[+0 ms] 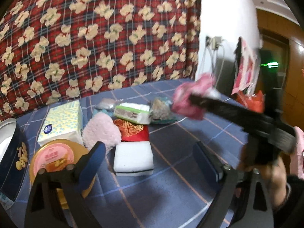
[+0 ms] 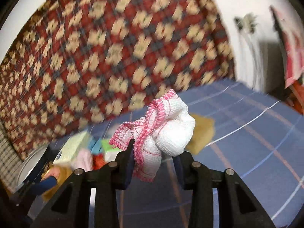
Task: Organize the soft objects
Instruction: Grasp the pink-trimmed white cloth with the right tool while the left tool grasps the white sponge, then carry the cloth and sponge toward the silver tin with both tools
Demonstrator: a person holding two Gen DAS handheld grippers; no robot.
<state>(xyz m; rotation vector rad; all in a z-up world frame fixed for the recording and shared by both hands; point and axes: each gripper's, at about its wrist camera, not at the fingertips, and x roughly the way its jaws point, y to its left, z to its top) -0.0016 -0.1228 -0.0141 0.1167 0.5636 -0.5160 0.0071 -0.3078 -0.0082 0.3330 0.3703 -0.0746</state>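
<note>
At the far left of the left wrist view a dark blue round tin stands open on the blue checked cloth, and just beside it lies a round gold-rimmed lid with a pink label. Behind the lid sits a pale yellow tissue box, and next to that a fluffy pink pad leans against a red and gold brocade pouch. A white sponge block lies in front of the pouch, with a green-edged wrapped pack and a small grey-brown bundle behind it. The left gripper hovers low over the cloth in the foreground, its blue-padded fingers spread wide with nothing between them. Further right, the right gripper reaches in from the right edge, blurred, and carries a bunched pink-and-white gauze cloth above the cloth, clear of the pile. In the right wrist view that gauze cloth is a white knot with pink stitched edging, pinched between the narrowed fingers of the right gripper and raised off the surface. A blurred yellow lump lies behind it. A red plaid blanket with cream flowers hangs at the back.
</note>
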